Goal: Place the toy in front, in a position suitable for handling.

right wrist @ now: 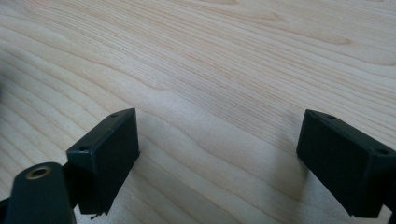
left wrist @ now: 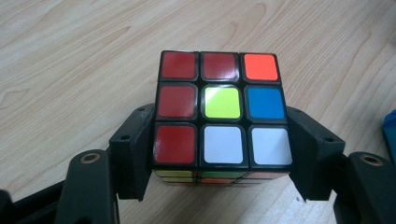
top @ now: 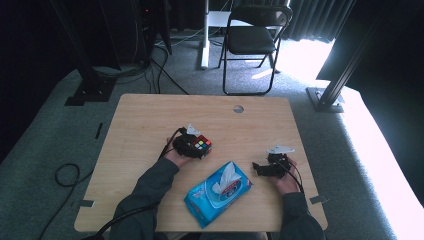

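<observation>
The left gripper (left wrist: 219, 154) has its fingers (left wrist: 133, 154) pinching a colour cube (left wrist: 222, 112) from both sides, one pad flat on each flank. The cube sits on the wooden counter (top: 145, 125) just up and left of the blue wipes pack (top: 218, 192), its top face mostly red (with one yellow-green centre square). The right gripper (right wrist: 219, 158) rests to the right of that pack, its fingers (right wrist: 107, 158) spread wide — nothing but bare counter between them.
</observation>
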Demonstrator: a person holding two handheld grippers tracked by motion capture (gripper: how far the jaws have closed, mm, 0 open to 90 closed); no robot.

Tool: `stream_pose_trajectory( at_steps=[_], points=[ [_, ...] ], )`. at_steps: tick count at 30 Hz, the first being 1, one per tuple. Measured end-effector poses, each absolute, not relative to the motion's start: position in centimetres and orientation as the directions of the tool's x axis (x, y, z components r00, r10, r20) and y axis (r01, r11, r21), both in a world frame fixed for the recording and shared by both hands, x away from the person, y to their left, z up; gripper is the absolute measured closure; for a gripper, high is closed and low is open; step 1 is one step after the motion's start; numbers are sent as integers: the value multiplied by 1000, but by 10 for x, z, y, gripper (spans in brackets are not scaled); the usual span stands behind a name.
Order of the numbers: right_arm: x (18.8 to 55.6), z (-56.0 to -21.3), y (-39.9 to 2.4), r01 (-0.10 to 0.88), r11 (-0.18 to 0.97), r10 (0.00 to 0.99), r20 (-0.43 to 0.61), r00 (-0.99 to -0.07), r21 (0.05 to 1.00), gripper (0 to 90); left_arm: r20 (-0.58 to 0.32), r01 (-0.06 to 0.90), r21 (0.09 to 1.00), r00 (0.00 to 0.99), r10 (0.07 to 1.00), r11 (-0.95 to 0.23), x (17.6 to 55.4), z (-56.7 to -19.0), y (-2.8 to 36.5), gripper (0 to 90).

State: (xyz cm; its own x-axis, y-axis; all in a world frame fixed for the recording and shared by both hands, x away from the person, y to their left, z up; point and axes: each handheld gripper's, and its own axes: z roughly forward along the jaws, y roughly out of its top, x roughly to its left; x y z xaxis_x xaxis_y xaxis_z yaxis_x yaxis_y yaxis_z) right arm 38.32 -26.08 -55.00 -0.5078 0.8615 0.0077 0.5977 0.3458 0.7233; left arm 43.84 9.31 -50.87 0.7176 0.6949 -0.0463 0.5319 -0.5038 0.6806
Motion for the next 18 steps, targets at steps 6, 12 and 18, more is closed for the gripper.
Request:
stream_pose_trajectory(
  at_steps=[6, 12, 18],
  points=[
    [383, -550, -261, 598, 346, 861, 8, -508, 723, 124, -57, 530, 699, 711, 701, -480, 437, -505, 98, 246],
    [383, -550, -261, 598, 346, 861, 8, -508, 723, 124, -77, 531, 711, 711, 699, -461, 434, -501, 106, 246],
    [383, -550, -261, 598, 346, 862, 8, -508, 723, 124, -93, 526, 726, 713, 695, -443, 431, -498, 112, 251]
  ],
)
